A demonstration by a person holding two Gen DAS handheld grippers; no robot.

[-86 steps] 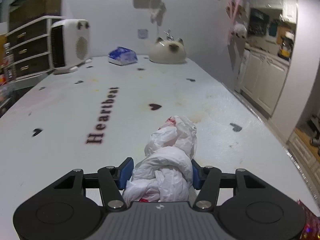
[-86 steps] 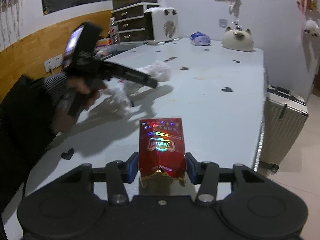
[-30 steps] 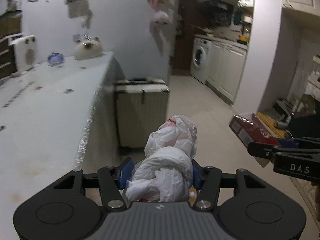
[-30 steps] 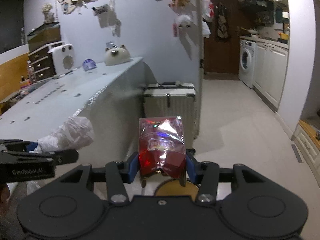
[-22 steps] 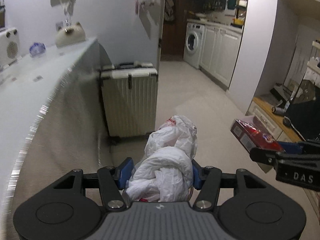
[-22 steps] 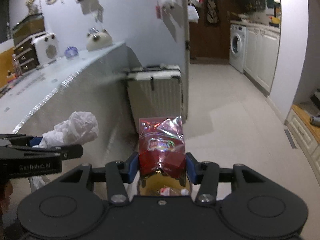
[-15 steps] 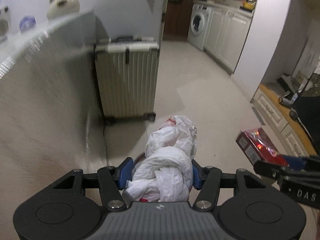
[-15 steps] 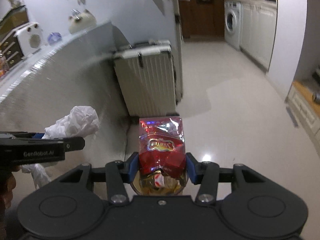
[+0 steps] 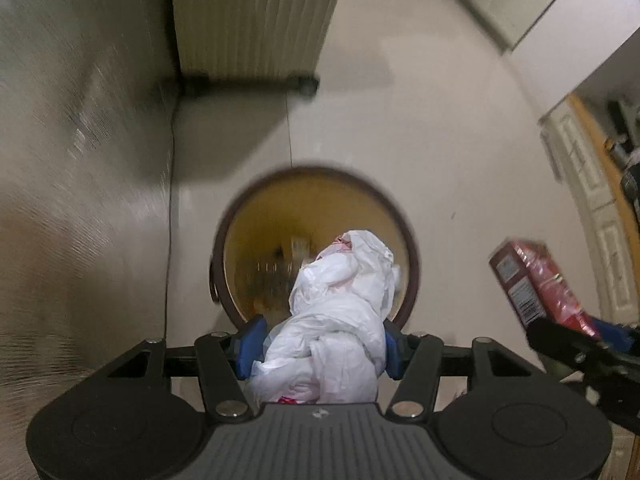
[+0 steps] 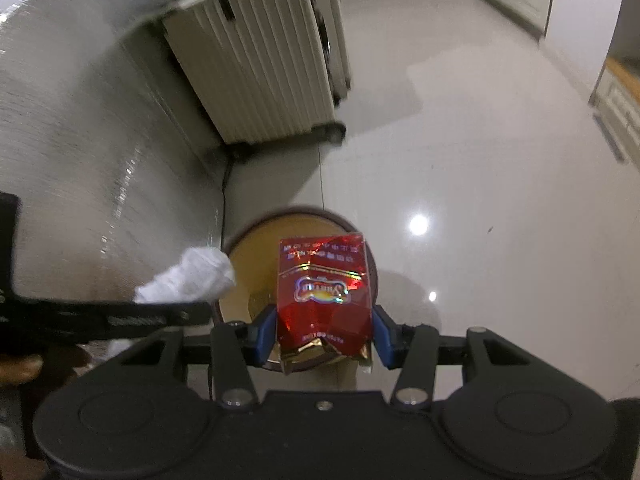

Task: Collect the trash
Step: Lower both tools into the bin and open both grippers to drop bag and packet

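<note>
The bin (image 9: 316, 240), absent from the frames 1 second earlier, is now centred below; bag (image 9: 340, 312) and packet (image 10: 324, 292) are held in the jaws, ready for release.

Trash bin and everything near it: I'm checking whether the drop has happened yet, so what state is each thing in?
Trash bin: open-topped, upright on the floor, some litter already inside.
White plastic bag: crumpled, clamped in the left gripper, over the bin.
Red foil packet: torn open, clamped in the right gripper, over the bin.
Suitcase: closed, standing upright.
</note>
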